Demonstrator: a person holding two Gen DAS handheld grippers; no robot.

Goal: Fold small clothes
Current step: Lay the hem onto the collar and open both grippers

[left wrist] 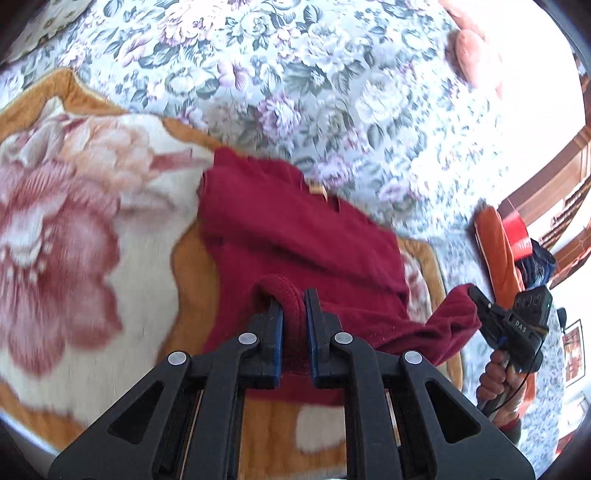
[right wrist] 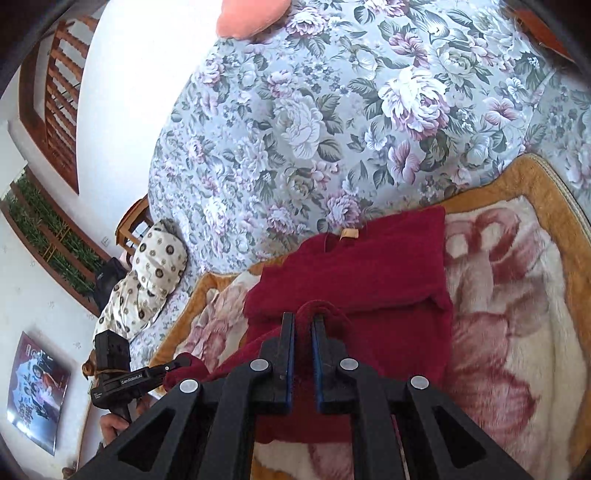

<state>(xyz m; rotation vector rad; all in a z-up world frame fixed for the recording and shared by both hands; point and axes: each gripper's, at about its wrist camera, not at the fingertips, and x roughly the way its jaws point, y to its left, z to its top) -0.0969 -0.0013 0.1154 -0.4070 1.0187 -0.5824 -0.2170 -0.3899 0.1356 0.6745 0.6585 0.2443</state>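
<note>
A dark red knitted garment point(left wrist: 295, 229) lies partly folded on a plush blanket with big pink flowers point(left wrist: 74, 229); a tan label shows at its far edge point(left wrist: 316, 189). My left gripper point(left wrist: 294, 299) is shut on a bunched fold of its near hem. My right gripper point(right wrist: 303, 319) is shut on another fold of the same garment point(right wrist: 369, 273). In the left wrist view the right gripper point(left wrist: 476, 295) pinches a red corner at right. In the right wrist view the left gripper point(right wrist: 181, 363) holds a red corner at lower left.
The blanket point(right wrist: 517, 295) has an orange border and lies on a grey floral bedsheet point(right wrist: 314, 110). A patterned pillow point(right wrist: 147, 280) lies at the bed's left edge. A pink cushion point(right wrist: 251, 14) sits at the far end. Orange and blue clothes point(left wrist: 498, 251) lie to the right.
</note>
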